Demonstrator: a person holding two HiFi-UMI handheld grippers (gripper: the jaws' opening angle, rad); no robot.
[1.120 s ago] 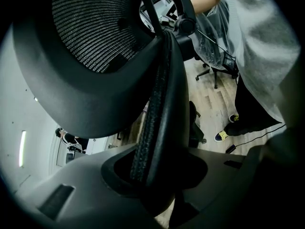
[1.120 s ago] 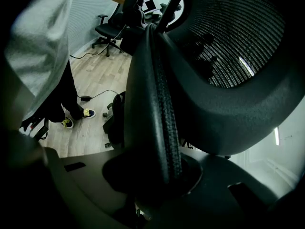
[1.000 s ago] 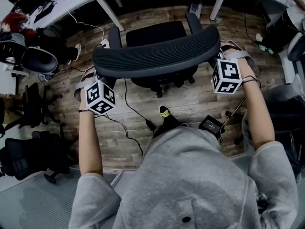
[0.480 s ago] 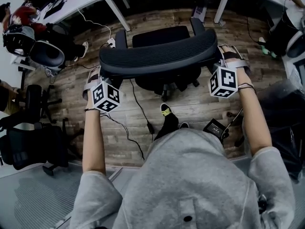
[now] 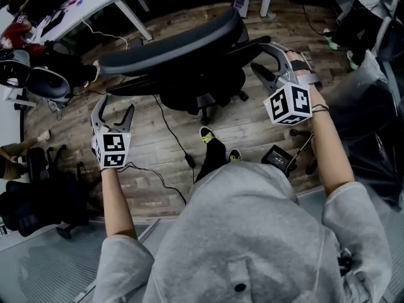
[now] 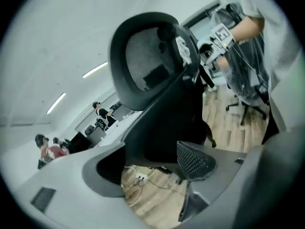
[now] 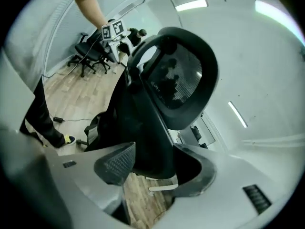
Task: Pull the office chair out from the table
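Note:
The black office chair point(image 5: 170, 46) stands on the wood floor, pulled away from the white table point(image 5: 82, 8), its mesh backrest slanting across the head view. My left gripper point(image 5: 113, 113) hangs below and left of the backrest, clear of it; its jaws are opening with nothing between them. My right gripper point(image 5: 269, 65) is by the chair's right end, jaws also opening, pads off the chair. In the left gripper view the chair point(image 6: 157, 80) stands beyond the left gripper point(image 6: 150, 168). In the right gripper view the chair's back point(image 7: 181, 80) rises close ahead of the right gripper point(image 7: 157, 168).
A cable point(image 5: 170, 137) and a small black box point(image 5: 278, 158) lie on the floor by the person's shoes point(image 5: 205, 133). Other office chairs point(image 5: 38, 201) stand at the left. People point(image 5: 25, 30) sit at the table's far left. A plastic-covered chair point(image 5: 372, 106) stands at the right.
Both grippers were shut on the ends of the backrest; now both have let go and opened. The left one has drawn away leftwards. The chair has swung round, its backrest now slanted.

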